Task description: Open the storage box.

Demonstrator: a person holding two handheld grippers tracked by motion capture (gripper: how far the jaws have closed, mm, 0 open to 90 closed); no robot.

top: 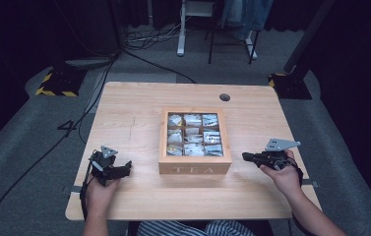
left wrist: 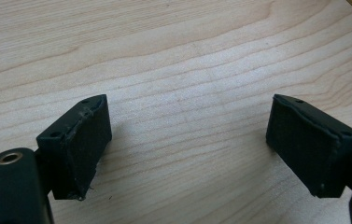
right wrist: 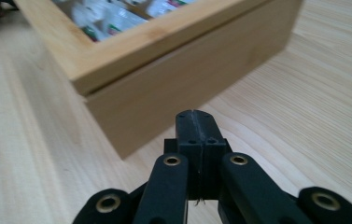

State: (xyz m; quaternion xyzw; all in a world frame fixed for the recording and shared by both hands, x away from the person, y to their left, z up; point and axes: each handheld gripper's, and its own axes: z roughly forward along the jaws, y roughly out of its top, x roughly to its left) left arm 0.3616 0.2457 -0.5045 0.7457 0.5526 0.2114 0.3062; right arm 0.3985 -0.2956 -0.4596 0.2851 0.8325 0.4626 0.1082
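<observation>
Lettering on the box

The wooden box [top: 195, 168] bears the word "TEA" in pale capitals on its front wall, between the left claw [top: 124, 169] and the right claw [top: 247, 157].

Black left gripper [top: 125, 169] and right gripper [top: 246, 156], each topped by 1 grey triangular plate.

light wooden table [top: 134, 118], wooden tea box [top: 195, 168] at centre

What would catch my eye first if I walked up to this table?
Probably the square wooden tea box with a glass lid at the middle of the light wooden table, packets showing in its compartments. On either side a hand holds a black tool: the left tool open, the right tool shut, pointing at the box.
</observation>
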